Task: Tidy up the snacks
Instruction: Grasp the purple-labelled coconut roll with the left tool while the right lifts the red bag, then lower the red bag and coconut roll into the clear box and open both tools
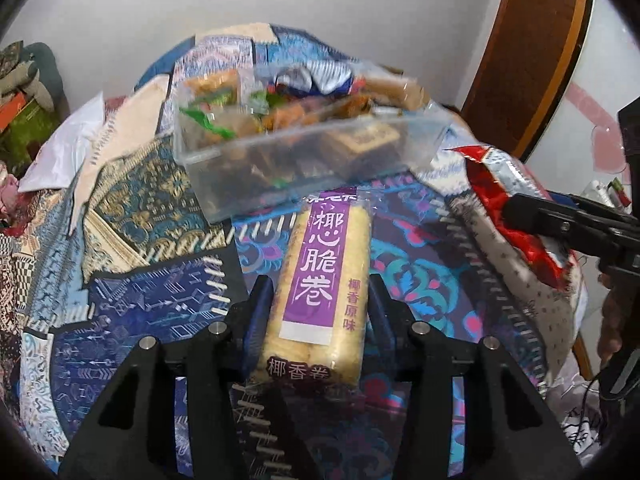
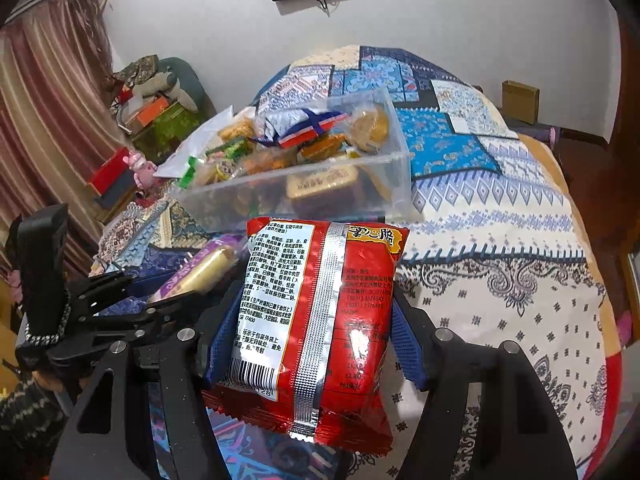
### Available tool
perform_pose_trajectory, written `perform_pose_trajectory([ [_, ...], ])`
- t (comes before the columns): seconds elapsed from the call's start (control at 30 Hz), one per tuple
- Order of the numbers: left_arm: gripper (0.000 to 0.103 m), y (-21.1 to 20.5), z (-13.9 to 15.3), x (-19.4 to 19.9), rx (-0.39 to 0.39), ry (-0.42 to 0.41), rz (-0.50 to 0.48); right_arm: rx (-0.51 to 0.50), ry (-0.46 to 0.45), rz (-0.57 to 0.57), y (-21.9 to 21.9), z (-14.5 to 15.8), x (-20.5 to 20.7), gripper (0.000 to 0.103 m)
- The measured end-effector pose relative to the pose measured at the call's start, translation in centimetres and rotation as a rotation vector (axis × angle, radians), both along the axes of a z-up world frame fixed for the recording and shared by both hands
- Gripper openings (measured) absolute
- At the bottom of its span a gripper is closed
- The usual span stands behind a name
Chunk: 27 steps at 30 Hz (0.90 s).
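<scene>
Both claws are loaded and pointed at the same target. The left claw (image 1: 318, 312) is closed on a long coconut roll pack (image 1: 320, 276), pinching it across its width near the lower end so that the length sticks forward toward the clear plastic bin (image 1: 304, 160); held this way, the pack can probably be slid in end first. The right claw (image 2: 316, 332) is clamped on a red snack bag (image 2: 320, 312), its blue pads pressing the puffy sides with the printed back and the silver seam facing the camera, a grip that suits a soft, air-filled bag that would slip from a looser hold. The bin sits on the bed (image 2: 500, 240), on the patchwork quilt toward the far edge, and is already heaped with wrapped snacks up to its rim, some poking above it. In the left wrist view the bin is blurred, so its contents cannot be read there. The two packs hang just short of the bin's near wall, side by side and apart. Since the bin is crowded, the next placements likely call for finding a gap or laying the packs on top, and something may spill over the rim.
</scene>
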<state>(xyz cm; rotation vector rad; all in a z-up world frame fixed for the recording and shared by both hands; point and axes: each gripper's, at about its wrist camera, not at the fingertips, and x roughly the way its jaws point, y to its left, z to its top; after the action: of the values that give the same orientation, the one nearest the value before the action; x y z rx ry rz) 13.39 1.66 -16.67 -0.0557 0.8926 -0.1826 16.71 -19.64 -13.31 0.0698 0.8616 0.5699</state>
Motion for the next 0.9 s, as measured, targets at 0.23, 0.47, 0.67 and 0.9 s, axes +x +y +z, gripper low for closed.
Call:
perform_pose_trajectory([
  [0.23,0.047,1.1,4.3,0.0,-0.021,-0.111,0.04,0.015,-0.071,0.008,0.9,2.5,0.7,0.064],
  [0.47,0.047,2.4,7.2,2.3,-0.037,-0.184,0.086,0.024,-0.142,0.014,2.7,4.6,3.6,0.063],
  [0.67,0.047,3.4,7.7,5.6,-0.035,-0.21,0.111,0.023,-0.171,0.012,4.3,5.1,6.9,0.063],
  [0.9,0.047,4.3,6.3,10.0,-0.045,-0.181,0.14,0.01,-0.163,-0.001,6.2,3.7,11.2,0.064],
])
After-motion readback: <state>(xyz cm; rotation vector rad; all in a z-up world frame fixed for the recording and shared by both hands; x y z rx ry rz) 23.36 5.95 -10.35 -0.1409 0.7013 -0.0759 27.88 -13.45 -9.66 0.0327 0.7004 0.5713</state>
